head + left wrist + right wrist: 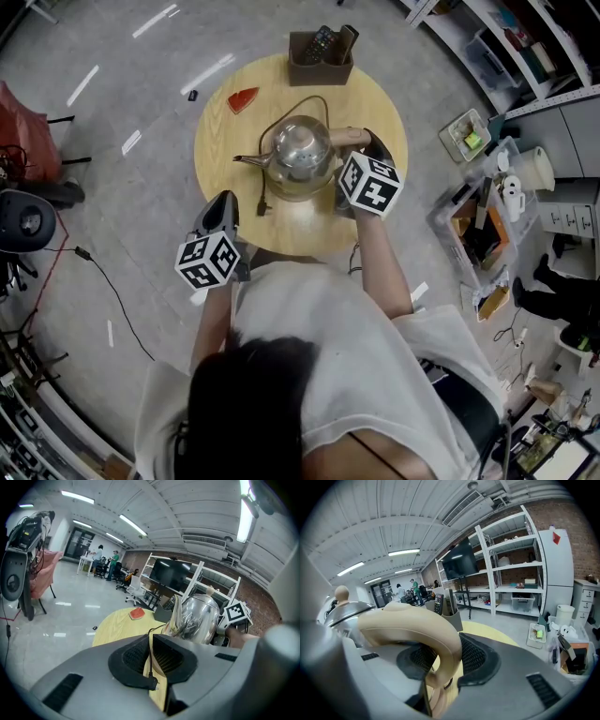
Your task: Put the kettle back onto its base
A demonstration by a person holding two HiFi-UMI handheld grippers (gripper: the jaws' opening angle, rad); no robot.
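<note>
The kettle (300, 155) covers whatever it stands on, so I cannot make out its base. In the head view, the marker cube of my right gripper (371, 150) hides my jaws and the end of the handle (417, 630) they clamp. In the right gripper view, my own housing cuts off the handle's foot. In my left gripper (151, 660), I cannot tell whether the cord (149, 654) touches the pads. The red thing (243, 98) is too small to name.
</note>
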